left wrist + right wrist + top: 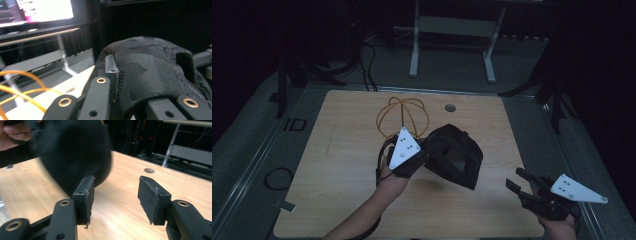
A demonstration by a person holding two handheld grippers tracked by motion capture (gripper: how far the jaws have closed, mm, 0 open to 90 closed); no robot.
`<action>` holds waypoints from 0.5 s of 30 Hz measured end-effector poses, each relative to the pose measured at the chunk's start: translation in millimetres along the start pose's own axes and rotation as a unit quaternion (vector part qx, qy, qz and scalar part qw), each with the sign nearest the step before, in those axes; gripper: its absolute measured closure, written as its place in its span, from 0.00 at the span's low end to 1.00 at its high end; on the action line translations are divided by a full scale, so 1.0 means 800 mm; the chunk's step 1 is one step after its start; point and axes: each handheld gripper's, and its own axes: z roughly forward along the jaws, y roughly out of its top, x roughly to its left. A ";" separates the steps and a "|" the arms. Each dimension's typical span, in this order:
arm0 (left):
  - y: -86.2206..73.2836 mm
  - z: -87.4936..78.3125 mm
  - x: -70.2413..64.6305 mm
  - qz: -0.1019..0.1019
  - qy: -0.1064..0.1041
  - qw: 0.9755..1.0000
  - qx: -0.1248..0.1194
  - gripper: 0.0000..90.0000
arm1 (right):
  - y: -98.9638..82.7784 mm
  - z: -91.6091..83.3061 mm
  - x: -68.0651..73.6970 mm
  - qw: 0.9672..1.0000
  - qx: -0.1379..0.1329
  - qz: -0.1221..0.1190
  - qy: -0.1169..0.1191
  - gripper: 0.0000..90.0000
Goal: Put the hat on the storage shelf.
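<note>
At the near right corner of the bench [337, 165], the right tool [518, 183] is hovering with its jaws standing apart and nothing between them; in the right gripper view the two pads [88, 192] are framing bare wood. No earlier look at it is given here, so only that gap can be told. Further in, near the middle of the bench, the left tool [424, 155] is gripping a black cap [454, 155] by its edge and holding it lifted clear of the wood. In the left gripper view the cap's dark patterned cloth [150, 67] is bulging over the closed jaws. Beyond the cap, an orange wire frame [404, 117] is standing on the bench, and a small round hole [450, 107] is showing near the far edge.
</note>
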 end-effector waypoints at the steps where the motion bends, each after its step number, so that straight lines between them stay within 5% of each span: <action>1: 0.000 -0.003 0.003 -0.003 -0.013 1.000 -0.004 0.98 | 0.003 -0.001 -0.002 1.000 -0.003 -0.005 0.000 0.55; 4: -0.001 -0.010 0.012 -0.001 -0.040 0.999 -0.013 0.98 | 0.014 -0.001 -0.003 1.000 -0.011 -0.026 0.004 0.55; 7: -0.005 -0.015 0.017 0.008 -0.070 0.997 -0.023 0.98 | 0.023 0.005 -0.002 0.998 -0.028 -0.034 0.034 0.55; 8: -0.007 -0.018 0.019 0.015 -0.094 0.995 -0.032 0.98 | 0.026 0.009 -0.002 0.998 -0.030 -0.037 0.045 0.55; 14: -0.017 -0.020 0.031 0.012 -0.145 0.989 -0.019 0.98 | 0.044 0.034 0.022 0.991 -0.020 -0.081 0.103 0.54; 15: -0.018 -0.020 0.034 0.009 -0.163 0.986 -0.018 0.98 | 0.047 0.036 0.027 0.990 -0.018 -0.088 0.107 0.54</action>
